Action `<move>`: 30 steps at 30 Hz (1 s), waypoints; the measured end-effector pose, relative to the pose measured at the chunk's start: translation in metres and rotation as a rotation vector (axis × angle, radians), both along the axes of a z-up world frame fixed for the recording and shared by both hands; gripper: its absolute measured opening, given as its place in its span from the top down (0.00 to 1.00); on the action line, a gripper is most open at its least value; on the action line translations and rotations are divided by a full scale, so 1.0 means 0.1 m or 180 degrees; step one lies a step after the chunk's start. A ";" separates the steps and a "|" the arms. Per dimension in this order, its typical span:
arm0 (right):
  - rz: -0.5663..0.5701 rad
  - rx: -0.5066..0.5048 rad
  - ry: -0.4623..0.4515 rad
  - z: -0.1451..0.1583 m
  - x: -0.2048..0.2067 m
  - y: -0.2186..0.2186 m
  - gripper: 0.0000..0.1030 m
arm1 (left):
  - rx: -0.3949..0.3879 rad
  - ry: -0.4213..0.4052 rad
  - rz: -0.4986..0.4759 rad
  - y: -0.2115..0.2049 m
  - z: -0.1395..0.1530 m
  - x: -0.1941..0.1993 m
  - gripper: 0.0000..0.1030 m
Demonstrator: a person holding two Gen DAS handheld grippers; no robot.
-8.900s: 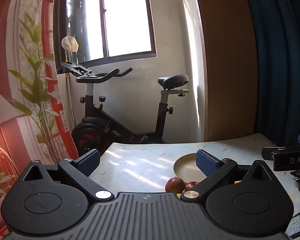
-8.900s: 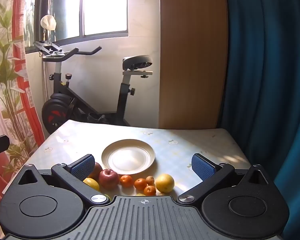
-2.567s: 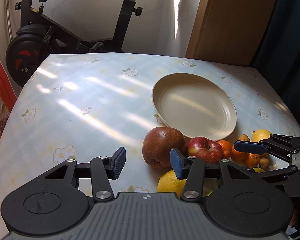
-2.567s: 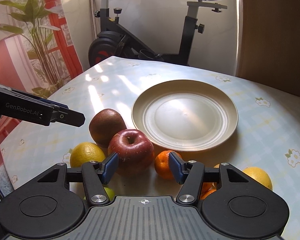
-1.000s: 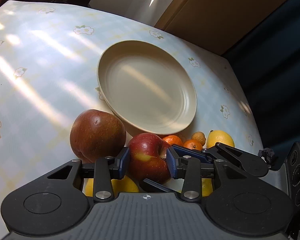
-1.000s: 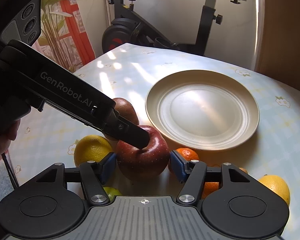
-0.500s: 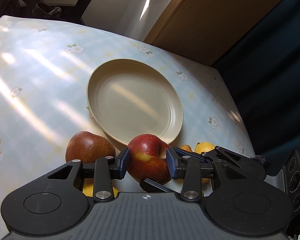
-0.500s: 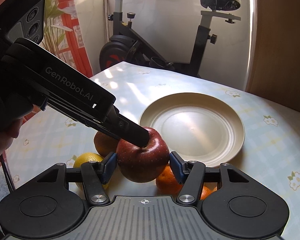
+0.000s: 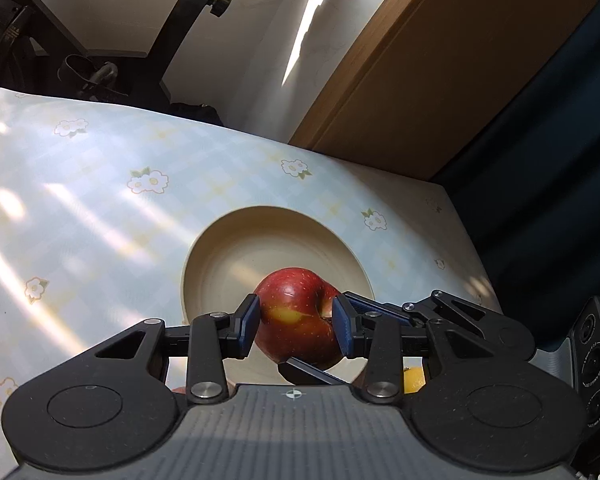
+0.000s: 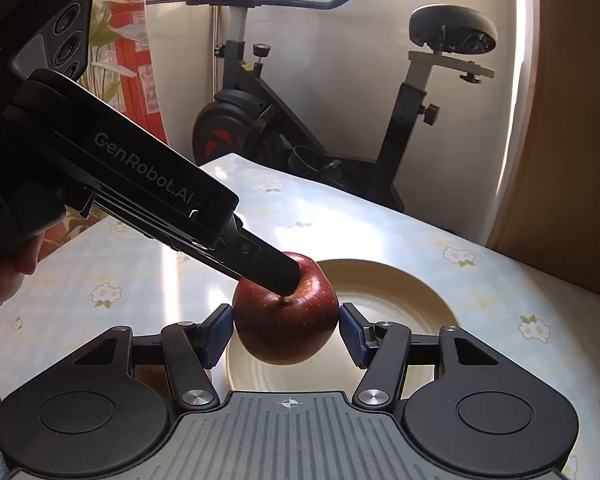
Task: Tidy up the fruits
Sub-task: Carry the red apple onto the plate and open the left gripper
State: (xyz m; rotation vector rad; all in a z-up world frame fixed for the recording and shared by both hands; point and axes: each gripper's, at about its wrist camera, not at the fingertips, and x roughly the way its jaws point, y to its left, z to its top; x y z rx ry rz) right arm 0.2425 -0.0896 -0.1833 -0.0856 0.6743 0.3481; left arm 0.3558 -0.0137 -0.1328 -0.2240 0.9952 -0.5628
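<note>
My left gripper (image 9: 296,326) is shut on a red apple (image 9: 298,330) and holds it in the air above the near rim of a cream plate (image 9: 236,256). In the right wrist view the same red apple (image 10: 286,314) hangs over the plate (image 10: 400,292), with the left gripper's finger across its top. My right gripper (image 10: 286,334) brackets the apple from both sides; its left pad looks in contact and a small gap shows at the right pad. A yellow fruit (image 9: 414,378) peeks out low on the right.
The plate lies on a table with a flowered cloth (image 9: 100,200). An exercise bike (image 10: 300,120) stands behind the table's far edge. A wooden panel (image 9: 440,60) and dark blue curtain (image 9: 560,160) are at the right. A dark fruit (image 10: 150,376) shows under my right gripper's left finger.
My left gripper has lifted the red apple off the table and carried it forward over the plate. The right gripper has followed, staying around the apple. The other fruits have dropped out of view.
</note>
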 end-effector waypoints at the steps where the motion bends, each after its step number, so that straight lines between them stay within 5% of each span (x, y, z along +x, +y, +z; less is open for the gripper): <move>1: 0.0007 -0.0004 -0.0004 -0.02 0.09 0.01 0.48 | -0.0008 0.0006 0.0010 0.01 0.00 0.06 0.60; 13: 0.0035 -0.0030 0.0155 -0.33 0.61 0.09 0.48 | 0.0025 0.0204 0.0145 0.06 -0.18 0.56 0.60; 30: 0.0001 -0.0070 0.0213 -0.47 0.71 0.17 0.47 | -0.0037 0.0267 0.0199 0.20 -0.43 0.72 0.60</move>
